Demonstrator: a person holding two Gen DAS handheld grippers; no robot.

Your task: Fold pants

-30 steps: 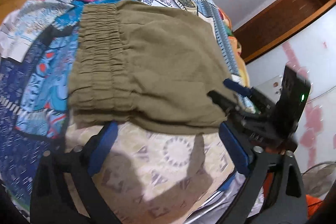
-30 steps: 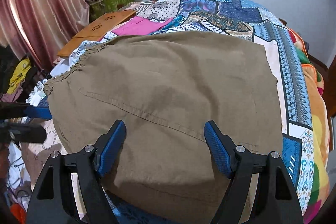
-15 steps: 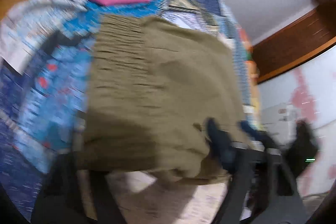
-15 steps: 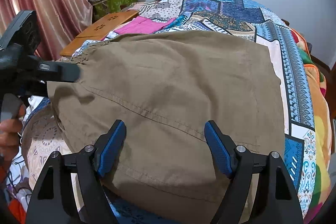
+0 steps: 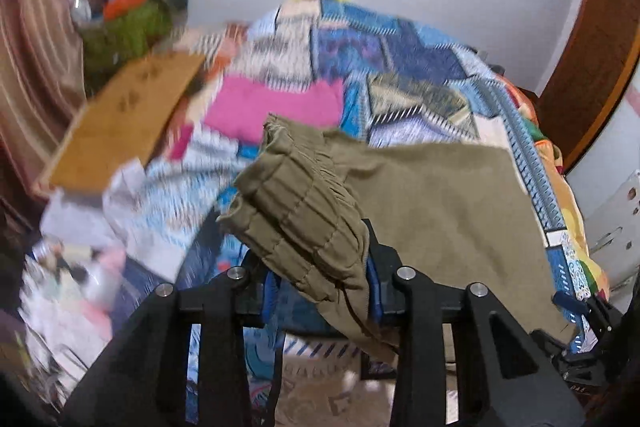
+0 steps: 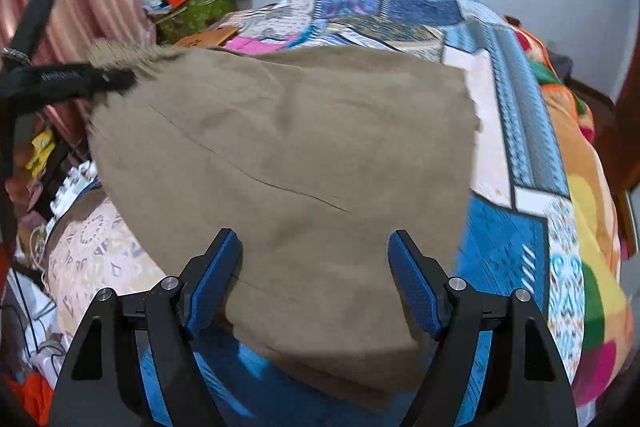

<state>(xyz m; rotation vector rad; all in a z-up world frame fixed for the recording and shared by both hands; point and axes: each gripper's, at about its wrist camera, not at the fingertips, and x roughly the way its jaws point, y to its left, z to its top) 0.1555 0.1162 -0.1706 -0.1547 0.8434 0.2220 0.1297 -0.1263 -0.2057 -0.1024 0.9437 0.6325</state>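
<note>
Bedroom, patchwork quilt (image 6: 500, 99) over the bed, striped curtain at the left edge, pale wall behind

Item, pants (image 6: 288, 155): olive, already doubled, centre of both views, lying on the quilt except at the gathered waistband (image 5: 296, 203), which you have lifted

Item, left gripper (image 5: 320, 291): jaws have just been closing and now pinch the waistband between the blue pads; in the right wrist view it shows at the upper left edge

Item, right gripper (image 6: 316, 275): jaws wide, nothing held, cloth lying between and below the pads near the bottom of the frame

Step in hand, as judged: carrying the waistband across for the next fold. Keep the pinch on all layers, lift only enough to clear, lay edge onto edge, and let your right gripper pin the near edge so the stack does not drag

Container: green patterned box (image 6: 196, 15), upper left, piled with orange and grey items too blurred to name

Also: pink cloth (image 5: 276, 107) and wooden board (image 5: 120, 123) beyond the pants
</note>
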